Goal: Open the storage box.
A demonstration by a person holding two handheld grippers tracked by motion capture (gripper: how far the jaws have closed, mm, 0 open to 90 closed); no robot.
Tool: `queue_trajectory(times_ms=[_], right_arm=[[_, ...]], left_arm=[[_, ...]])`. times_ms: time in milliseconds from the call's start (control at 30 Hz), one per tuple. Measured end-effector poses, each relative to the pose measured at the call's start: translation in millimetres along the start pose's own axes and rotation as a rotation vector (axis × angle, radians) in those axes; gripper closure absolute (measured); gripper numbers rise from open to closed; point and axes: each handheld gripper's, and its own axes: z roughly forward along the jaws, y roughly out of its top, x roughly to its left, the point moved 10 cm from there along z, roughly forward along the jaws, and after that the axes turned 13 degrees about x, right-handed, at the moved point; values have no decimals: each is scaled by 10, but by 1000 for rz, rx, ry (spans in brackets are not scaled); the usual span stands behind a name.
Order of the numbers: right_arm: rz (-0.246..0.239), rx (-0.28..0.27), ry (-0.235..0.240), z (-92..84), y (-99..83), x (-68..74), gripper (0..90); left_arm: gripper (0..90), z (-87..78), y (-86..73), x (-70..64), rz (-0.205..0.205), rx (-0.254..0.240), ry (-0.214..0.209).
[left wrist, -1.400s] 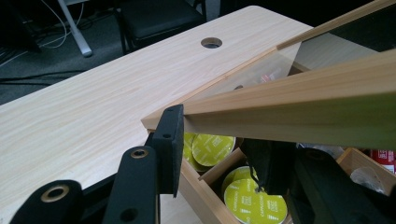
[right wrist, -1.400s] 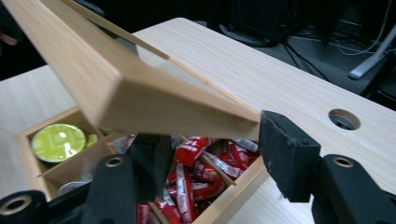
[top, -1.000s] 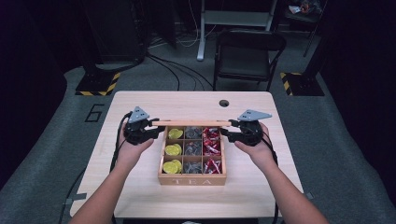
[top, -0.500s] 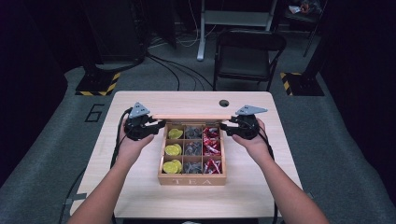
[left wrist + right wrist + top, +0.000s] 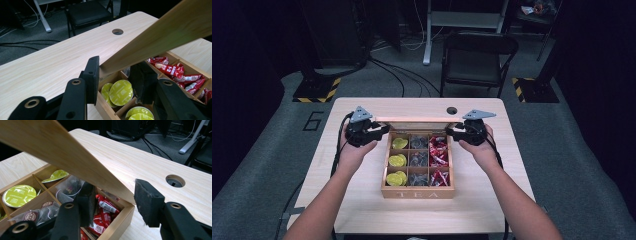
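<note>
Pale wooden table (image 5: 362, 210), round cable hole (image 5: 452, 110) near far edge. Wooden tea box (image 5: 418, 191) at centre, nine compartments: green capsules (image 5: 396, 161) in left column, grey sachets (image 5: 418, 160) in middle, red packets (image 5: 439, 155) at right. Hinged lid (image 5: 417, 120) raised at far side, tilted over the compartments. Left gripper (image 5: 379, 131) clamped on lid's left corner, pads (image 5: 93, 75) pressing both faces. Right gripper (image 5: 452, 132) at lid's right corner, jaws just closing, straddling the edge, outer pad (image 5: 147, 202) clear of wood.
</note>
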Motion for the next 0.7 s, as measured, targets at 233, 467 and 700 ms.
queue_trajectory(times_ms=[233,467,700], right_arm=[[-10,-3,-18,16,29,13,572],[-5,-13,-24,26,52,-5,581],[-20,-5,-24,29,72,-16,583]], left_arm=[[605,6,34,16,-1,2,1],[608,18,69,41,-13,-12,5],[610,20,88,47,-11,0,7]])
